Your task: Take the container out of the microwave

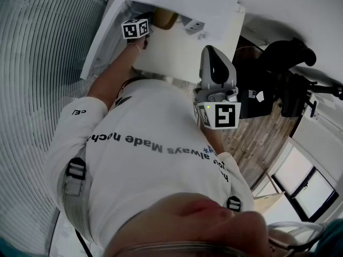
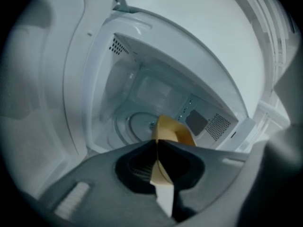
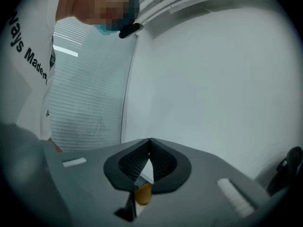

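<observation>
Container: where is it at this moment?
In the left gripper view, the tan container is clamped by its rim in the left claw, just before the turntable of the open microwave.

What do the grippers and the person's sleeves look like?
The left gripper and right gripper both have grey bodies, black ribbed pads and a white cube with black square markers. The sleeves are white, with small dark lettering.

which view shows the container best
The left gripper view: the tan container sits mid-frame, its rim pinched in the left gripper's shut jaws, the microwave cavity behind it. The head view catches only a tan sliver by that gripper. The right gripper view shows none of it.
</observation>
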`<state>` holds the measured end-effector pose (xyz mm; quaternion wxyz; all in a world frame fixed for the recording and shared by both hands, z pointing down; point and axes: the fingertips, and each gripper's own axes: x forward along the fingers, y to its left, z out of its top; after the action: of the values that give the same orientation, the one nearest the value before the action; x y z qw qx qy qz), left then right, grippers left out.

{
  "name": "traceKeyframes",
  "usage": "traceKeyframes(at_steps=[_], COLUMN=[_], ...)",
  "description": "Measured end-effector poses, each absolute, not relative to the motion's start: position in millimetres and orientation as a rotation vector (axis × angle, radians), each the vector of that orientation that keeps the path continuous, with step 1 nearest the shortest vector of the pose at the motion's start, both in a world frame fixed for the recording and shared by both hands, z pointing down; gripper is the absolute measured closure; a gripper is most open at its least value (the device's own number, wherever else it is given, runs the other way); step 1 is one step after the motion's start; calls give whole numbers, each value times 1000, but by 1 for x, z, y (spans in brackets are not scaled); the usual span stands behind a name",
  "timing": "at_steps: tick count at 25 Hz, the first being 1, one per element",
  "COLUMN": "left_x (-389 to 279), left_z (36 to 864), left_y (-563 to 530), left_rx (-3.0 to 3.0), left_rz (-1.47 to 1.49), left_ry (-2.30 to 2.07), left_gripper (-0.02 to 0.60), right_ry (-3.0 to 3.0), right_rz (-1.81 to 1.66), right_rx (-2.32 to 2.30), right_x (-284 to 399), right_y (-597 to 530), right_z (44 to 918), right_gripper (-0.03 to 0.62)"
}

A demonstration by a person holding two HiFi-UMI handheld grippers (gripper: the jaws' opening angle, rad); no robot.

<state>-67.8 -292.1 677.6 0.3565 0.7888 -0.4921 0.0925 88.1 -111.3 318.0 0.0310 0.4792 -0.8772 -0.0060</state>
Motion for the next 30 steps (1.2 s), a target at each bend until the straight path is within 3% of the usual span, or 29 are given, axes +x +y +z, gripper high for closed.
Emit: traceKeyframes(at_steps=[19,22,30], left_x=[-60,-59,-61], left_z=[700,702,702], left_y=[-316,-315,-312], left_rx=[2035,2032,2024], left_rz=[419,437,418], left_ry=[-1331,-1332,-1314], left_gripper=[526,557,562], right_ry=[-2670,-2665,-2673], right_rz=[-6,-1,0], right_rx=[1521,1524,1526], right_x=[97,99,101], right_y=[-116,-117,-117], right_z=[321,322,321], right_gripper=[592,592,592])
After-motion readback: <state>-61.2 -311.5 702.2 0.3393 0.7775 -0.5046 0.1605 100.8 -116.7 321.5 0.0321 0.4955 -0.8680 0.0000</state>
